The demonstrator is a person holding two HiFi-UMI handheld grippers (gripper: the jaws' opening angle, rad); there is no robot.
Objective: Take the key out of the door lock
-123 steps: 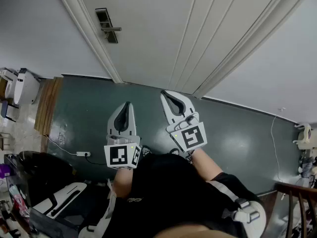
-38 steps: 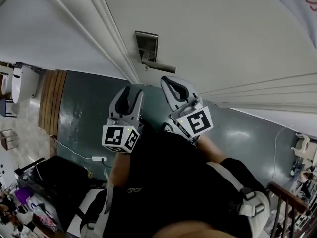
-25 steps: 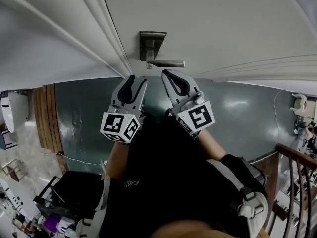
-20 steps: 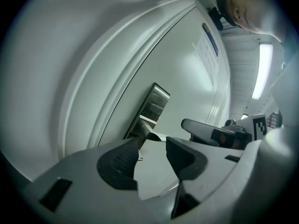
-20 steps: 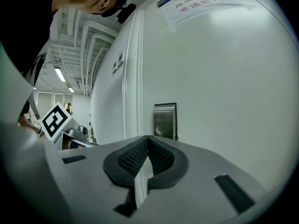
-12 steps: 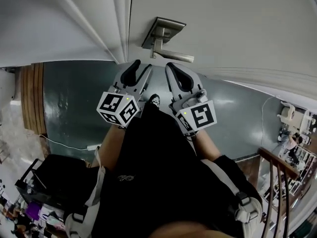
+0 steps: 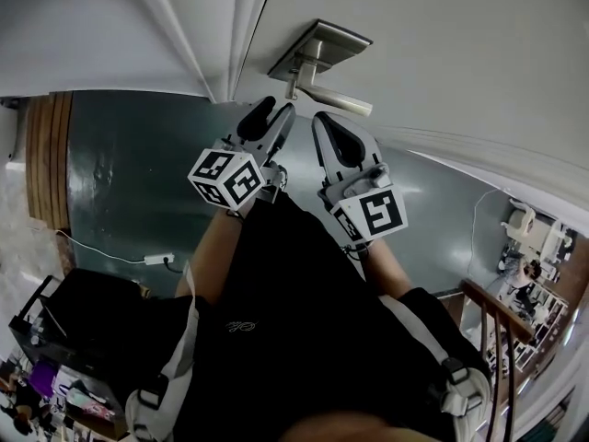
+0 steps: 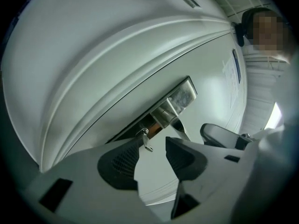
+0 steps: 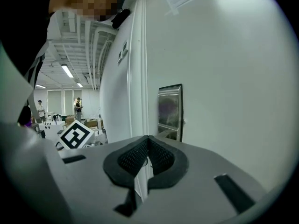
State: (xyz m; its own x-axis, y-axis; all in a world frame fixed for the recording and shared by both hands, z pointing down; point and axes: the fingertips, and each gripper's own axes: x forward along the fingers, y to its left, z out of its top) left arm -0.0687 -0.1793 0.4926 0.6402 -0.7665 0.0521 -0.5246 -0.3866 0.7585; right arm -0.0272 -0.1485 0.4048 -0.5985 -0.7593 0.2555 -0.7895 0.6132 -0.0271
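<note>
In the head view, the left tool (image 7: 274,118) and right tool (image 7: 329,129) pointed up at the lock plate (image 7: 322,42), close beneath its lever handle (image 7: 339,102).

In the left gripper view, the left tool's jaws stood apart, gripping nothing; the key (image 8: 146,140), small, thin and silvery, jutted from the lock just beside one jaw tip; it likely needed centring between the pads, a firm pinch, then a straight pull.

In the right gripper view, the right tool's jaws were pressed together, empty.
</note>
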